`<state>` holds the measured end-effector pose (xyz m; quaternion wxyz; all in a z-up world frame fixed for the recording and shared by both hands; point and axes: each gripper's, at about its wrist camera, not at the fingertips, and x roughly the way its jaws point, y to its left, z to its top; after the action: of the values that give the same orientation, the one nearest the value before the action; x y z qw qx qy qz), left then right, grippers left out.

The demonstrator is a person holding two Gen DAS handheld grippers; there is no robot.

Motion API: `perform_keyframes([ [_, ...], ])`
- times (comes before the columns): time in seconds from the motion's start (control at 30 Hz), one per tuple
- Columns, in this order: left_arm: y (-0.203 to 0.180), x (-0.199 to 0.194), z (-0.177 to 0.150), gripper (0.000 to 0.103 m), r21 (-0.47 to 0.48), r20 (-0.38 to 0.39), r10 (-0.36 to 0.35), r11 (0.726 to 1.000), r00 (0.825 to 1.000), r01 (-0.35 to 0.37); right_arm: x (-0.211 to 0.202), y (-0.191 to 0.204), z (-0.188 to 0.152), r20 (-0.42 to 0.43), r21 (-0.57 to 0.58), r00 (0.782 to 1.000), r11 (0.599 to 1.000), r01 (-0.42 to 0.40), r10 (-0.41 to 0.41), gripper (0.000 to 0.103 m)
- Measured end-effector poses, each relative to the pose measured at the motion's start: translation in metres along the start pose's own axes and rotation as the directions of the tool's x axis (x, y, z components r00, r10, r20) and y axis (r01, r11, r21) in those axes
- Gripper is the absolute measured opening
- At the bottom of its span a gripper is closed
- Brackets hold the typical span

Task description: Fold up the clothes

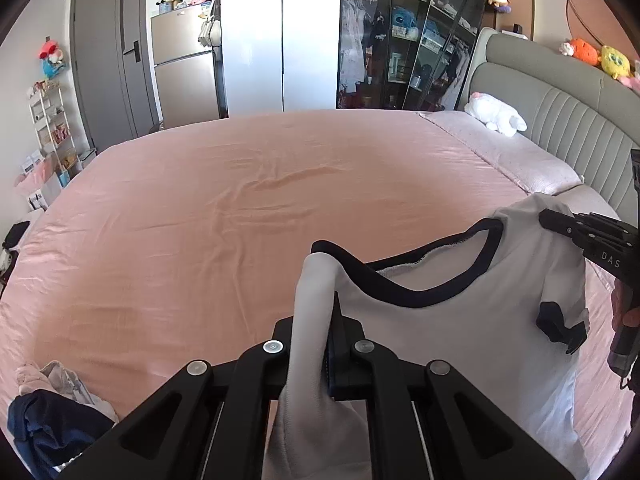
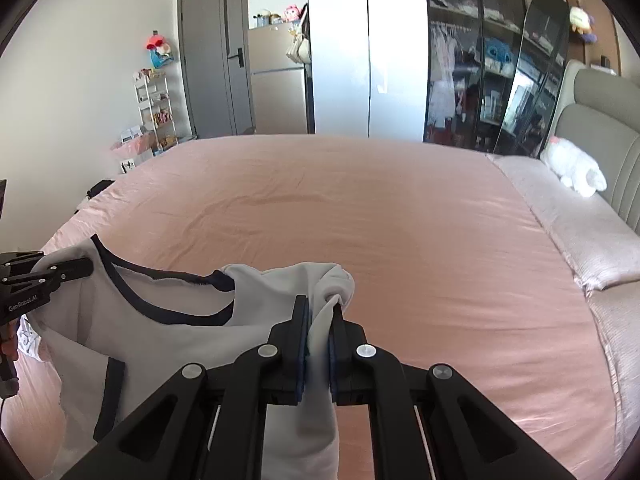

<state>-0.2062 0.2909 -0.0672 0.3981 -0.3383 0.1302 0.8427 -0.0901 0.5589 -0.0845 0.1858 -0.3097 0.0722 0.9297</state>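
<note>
White T-shirt with navy collar trim (image 1: 460, 320) held up above the near edge of the pink-sheeted bed (image 1: 240, 208). Left gripper (image 1: 316, 344) fingers clamped on one shoulder; right gripper (image 2: 320, 344) fingers clamped on the other. Pile of crumpled clothes (image 1: 56, 404) lies near left.

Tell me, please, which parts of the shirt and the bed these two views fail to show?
- White shirt: its hem runs off the bottom edge in both wrist views.
- Left gripper: its pads are covered by bunched cloth.
- Clothes pile: cut by the fisheye rim, left view.
- Bed: its near edge is hidden behind the right gripper.
</note>
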Motion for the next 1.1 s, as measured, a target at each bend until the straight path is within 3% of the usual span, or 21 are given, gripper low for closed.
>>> perform_keyframes([
  [0.33,-0.033,-0.06,-0.05,0.005,0.083,0.034,-0.012,0.996,0.999,0.009,-0.064,0.001,-0.039,0.032,0.069,0.998,0.996,-0.05,0.048,0.006],
  [0.63,-0.054,-0.108,-0.09,0.005,0.03,0.057,-0.042,0.999,0.997,0.04,-0.128,-0.001,-0.096,0.047,0.183,0.997,0.98,-0.076,0.068,0.006],
  [0.9,-0.057,-0.132,-0.16,0.005,-0.065,-0.002,-0.038,0.997,0.999,0.038,-0.165,0.019,-0.155,-0.011,0.199,0.996,0.977,-0.08,0.084,0.006],
  [1.1,-0.071,-0.137,-0.199,0.005,-0.047,-0.079,-0.024,0.999,0.997,0.021,-0.184,0.027,-0.199,-0.056,0.241,0.994,0.967,-0.081,0.097,0.006],
])
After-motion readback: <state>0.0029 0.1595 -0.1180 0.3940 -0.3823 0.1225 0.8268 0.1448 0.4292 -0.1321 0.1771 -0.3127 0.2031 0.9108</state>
